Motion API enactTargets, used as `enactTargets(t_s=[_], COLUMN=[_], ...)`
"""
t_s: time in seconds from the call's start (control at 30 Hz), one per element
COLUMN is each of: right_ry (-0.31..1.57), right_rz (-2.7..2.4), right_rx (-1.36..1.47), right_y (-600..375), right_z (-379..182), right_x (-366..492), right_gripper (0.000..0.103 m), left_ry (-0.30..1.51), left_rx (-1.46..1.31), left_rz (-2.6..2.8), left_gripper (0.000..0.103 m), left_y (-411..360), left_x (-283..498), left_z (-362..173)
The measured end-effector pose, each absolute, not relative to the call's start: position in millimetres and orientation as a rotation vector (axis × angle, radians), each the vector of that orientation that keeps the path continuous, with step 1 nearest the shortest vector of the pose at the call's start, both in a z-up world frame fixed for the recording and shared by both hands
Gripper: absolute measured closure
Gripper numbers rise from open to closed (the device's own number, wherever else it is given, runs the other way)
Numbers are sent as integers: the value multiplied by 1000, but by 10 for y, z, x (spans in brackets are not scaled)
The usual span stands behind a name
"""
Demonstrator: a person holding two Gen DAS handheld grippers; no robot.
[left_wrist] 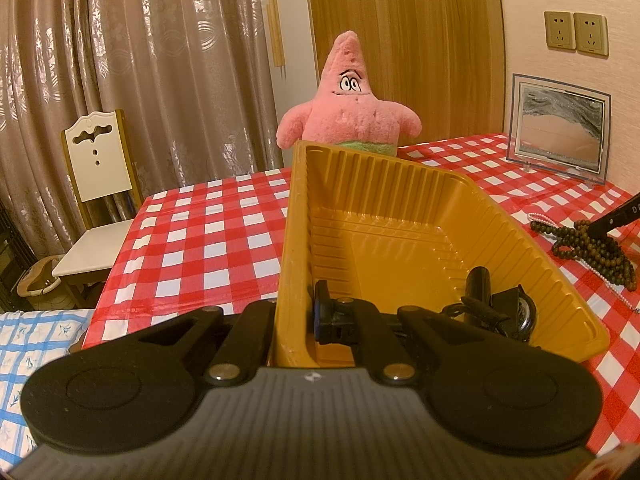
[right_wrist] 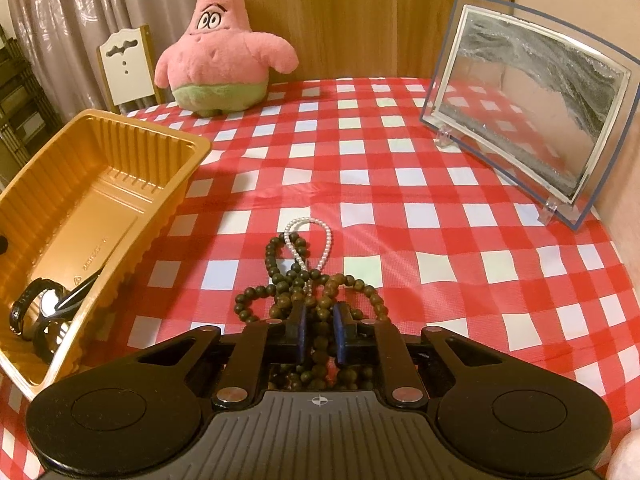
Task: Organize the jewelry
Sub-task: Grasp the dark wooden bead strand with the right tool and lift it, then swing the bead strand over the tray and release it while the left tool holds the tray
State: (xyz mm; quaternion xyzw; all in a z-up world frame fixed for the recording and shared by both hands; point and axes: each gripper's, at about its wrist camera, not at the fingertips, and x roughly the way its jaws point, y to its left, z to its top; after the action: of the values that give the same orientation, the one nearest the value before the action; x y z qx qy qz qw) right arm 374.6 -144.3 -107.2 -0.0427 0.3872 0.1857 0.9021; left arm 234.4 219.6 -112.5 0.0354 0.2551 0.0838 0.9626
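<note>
My left gripper (left_wrist: 298,300) is shut on the near side wall of a gold plastic tray (left_wrist: 500,216), one finger inside and one outside. A black watch (left_wrist: 520,312) lies in the tray's near corner, also visible from the right wrist as the watch (right_wrist: 44,304) in the tray (right_wrist: 120,128). On the checked cloth to the tray's right lies a heap of dark brown bead strands (right_wrist: 296,276) tangled with a white pearl strand (right_wrist: 316,236). My right gripper (right_wrist: 320,312) is down on this heap, its blue pads closed on a brown bead strand.
A pink plush star (right_wrist: 220,52) sits at the table's far edge. A glass sand-picture frame (right_wrist: 528,116) stands at the far right, close to the wall. A white chair (left_wrist: 96,168) stands off the table's left side. Bare red-and-white cloth (right_wrist: 400,200) lies beyond the beads.
</note>
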Motion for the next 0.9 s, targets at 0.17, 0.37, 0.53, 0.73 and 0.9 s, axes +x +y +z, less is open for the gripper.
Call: enactTargets(t_s=[0.17,0.37,0.53,0.73,0.9], right_ry=[786,702,600,505,457], right_rz=[374,334,289,252,238], right_rx=[-78,12,72,90,94], right_y=[-1488,-1706,-1957,-2182,-2280], right_z=[-1052,-775,-389,37,297], right_x=[3697,3583,3438,3210,2990], right_gripper=[96,97,97,96,96], left_ry=[517,515,514,514,513], left_rx=[73,75,78,78,79], left_rz=[169,168,167,167,167], left_gripper=[100,100,100,100,100], left_y=[2207,2206,2205,2204,2208], left_x=[2339,2336,2334,2335,2333], left_z=[-1132,-1146,-1161,-1160,-1163])
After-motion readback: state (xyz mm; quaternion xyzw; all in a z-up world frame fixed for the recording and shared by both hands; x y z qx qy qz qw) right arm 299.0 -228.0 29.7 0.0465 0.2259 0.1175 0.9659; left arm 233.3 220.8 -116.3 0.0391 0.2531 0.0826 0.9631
